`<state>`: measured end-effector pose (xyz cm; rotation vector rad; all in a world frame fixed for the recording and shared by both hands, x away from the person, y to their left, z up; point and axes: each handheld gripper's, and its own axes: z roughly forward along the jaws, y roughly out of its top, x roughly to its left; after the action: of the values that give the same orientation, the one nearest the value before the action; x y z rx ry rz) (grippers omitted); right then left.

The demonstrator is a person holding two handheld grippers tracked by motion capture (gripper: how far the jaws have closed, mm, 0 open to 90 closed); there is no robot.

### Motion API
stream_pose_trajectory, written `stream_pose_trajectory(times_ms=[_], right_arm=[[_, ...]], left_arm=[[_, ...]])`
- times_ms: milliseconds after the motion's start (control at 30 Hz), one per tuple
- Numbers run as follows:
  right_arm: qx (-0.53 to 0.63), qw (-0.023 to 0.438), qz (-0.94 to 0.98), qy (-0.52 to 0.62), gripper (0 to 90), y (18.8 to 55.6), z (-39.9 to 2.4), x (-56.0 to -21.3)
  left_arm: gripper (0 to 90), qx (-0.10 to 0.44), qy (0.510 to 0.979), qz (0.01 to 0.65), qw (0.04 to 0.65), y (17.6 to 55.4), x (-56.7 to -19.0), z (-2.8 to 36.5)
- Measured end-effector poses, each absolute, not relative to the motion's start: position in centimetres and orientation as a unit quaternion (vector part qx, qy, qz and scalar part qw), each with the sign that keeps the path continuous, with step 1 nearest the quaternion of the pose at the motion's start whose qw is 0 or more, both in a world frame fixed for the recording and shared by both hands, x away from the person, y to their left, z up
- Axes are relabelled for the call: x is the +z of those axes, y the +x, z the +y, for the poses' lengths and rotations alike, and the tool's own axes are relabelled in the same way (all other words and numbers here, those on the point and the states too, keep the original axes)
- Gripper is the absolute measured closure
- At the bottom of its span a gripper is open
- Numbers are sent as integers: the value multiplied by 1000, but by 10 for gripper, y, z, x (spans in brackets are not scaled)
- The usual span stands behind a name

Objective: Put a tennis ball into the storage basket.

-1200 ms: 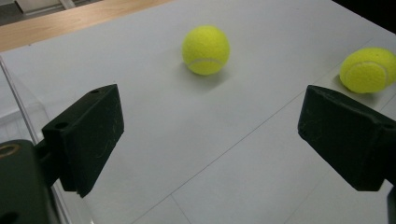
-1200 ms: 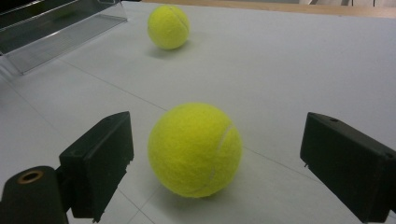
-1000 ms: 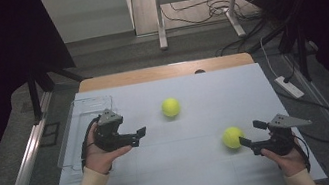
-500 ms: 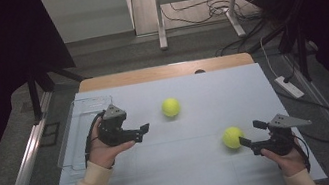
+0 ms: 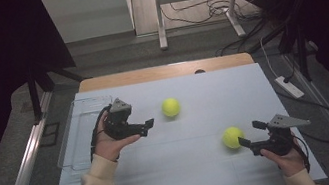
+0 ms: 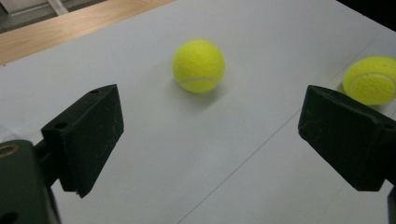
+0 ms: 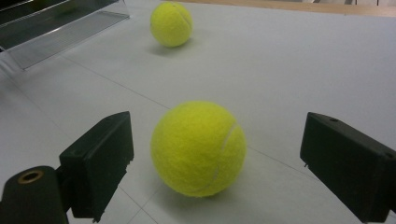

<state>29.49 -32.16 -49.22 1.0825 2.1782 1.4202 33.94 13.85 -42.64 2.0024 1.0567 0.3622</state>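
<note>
White tabletop [image 5: 202, 177] with two fuzzy yellow-green tennis balls [image 5: 171, 107]

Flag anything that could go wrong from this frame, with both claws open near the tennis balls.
1. The near ball sits loose between the right claw jaws; an uneven close could roll it away.
2. The left claw is short of the far ball, which a nudge might send rolling.
</note>
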Motion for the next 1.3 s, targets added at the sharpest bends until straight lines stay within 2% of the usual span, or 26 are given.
stream_pose_trajectory(times_ms=[1300], right_arm=[[494, 160, 764, 382, 97, 297, -323, -495]], left_arm=[[44, 135, 809, 425, 383, 379, -430, 122]])
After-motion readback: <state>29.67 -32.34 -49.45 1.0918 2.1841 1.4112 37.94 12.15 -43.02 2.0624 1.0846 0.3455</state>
